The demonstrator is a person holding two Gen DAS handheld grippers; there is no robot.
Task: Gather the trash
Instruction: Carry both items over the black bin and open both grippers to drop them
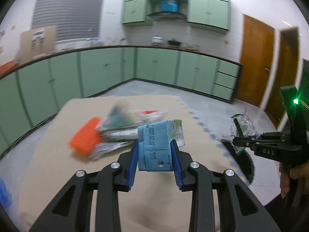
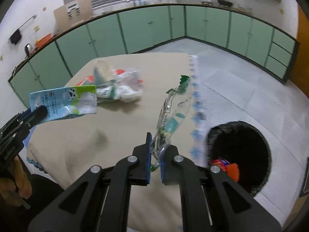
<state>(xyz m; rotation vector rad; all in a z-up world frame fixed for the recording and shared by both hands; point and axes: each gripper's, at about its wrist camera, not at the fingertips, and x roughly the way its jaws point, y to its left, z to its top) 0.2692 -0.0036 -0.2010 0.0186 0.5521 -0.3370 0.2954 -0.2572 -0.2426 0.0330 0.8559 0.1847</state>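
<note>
My left gripper (image 1: 154,148) is shut on a light blue milk carton (image 1: 154,145) and holds it above the tan table (image 1: 58,164). It also shows in the right wrist view (image 2: 63,101), held at the left. My right gripper (image 2: 155,150) is shut on a clear plastic wrapper with green print (image 2: 171,112), lifted over the table's right side. The wrapper also shows in the left wrist view (image 1: 241,127). A pile of trash (image 2: 119,87) lies further back on the table: an orange packet (image 1: 87,137), foil and clear wrappers.
A bin lined with a black bag (image 2: 239,152) stands on the floor right of the table, with orange trash (image 2: 229,168) inside. Green kitchen cabinets (image 1: 96,71) run along the far walls. Wooden doors (image 1: 256,60) are at the right.
</note>
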